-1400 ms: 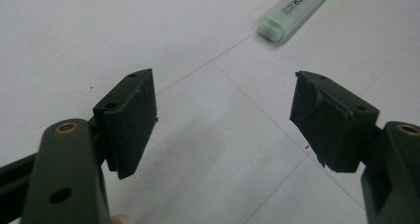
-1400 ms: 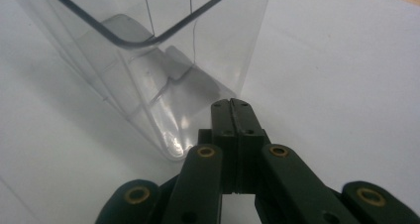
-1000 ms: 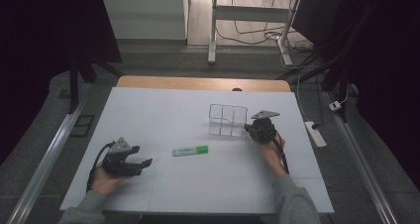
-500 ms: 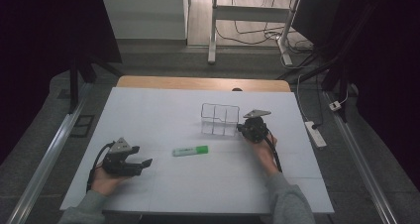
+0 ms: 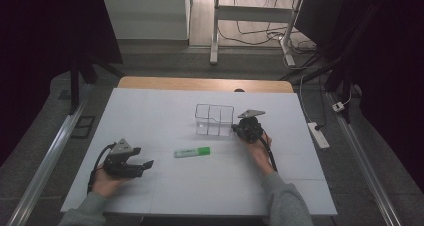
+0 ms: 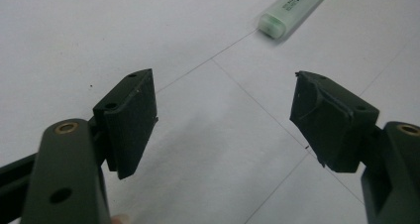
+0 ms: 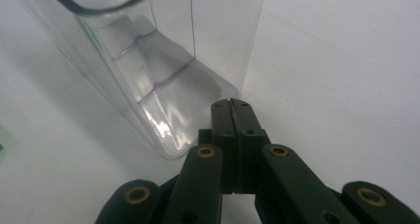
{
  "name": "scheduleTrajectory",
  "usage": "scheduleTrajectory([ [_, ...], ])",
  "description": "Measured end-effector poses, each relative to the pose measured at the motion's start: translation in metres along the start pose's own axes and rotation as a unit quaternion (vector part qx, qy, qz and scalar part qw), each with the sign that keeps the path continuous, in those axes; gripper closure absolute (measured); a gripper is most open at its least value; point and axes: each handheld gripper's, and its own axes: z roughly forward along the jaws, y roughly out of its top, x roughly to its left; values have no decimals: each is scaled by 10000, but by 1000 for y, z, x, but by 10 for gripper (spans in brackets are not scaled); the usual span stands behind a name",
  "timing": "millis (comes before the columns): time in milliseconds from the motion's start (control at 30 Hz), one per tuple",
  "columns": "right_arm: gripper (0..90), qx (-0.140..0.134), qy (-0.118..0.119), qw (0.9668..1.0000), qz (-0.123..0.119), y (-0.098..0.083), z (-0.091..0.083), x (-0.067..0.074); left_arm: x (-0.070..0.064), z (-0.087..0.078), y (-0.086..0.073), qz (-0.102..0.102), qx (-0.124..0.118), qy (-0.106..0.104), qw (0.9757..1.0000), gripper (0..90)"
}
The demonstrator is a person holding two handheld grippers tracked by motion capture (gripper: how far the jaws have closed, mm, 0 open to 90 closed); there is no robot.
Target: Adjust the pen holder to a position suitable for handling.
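Right tool (image 7: 232,105) jaws pressed together, nothing between them, tip right at the lower wall of the clear divided organiser (image 5: 214,120) mid-bench. Left tool (image 6: 223,120) jaws spread wide, empty, resting low over the white bench (image 5: 150,111) near the front-left edge. Green highlighter (image 5: 192,152) lies flat between the two tools, just ahead of the left tool, in front of the organiser.
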Motion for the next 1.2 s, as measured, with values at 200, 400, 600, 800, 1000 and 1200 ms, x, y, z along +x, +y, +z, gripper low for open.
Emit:
scheduleTrajectory([
  [200,891,-42,108,9999,2,3,4,3,0,1,0,0,18,7,10000,258],
  [400,891,-176,2,9998,-18,4,-1,3,0,-1,0,16,18,5,10000,256],
  [600,892,-104,91,9999,-50,2,-14,1,1,-1,-1,-12,5,5,10000,256],
  [800,892,-55,192,9998,-48,-10,-38,-1,2,0,0,1,2,-22,10000,257],
  [1000,891,-86,166,9998,51,-26,-68,-9,2,-1,-1,11,-6,-34,10000,257],
  [1200,891,-60,193,9998,94,-45,-89,-12,2,0,-1,35,8,-31,10000,257],
])
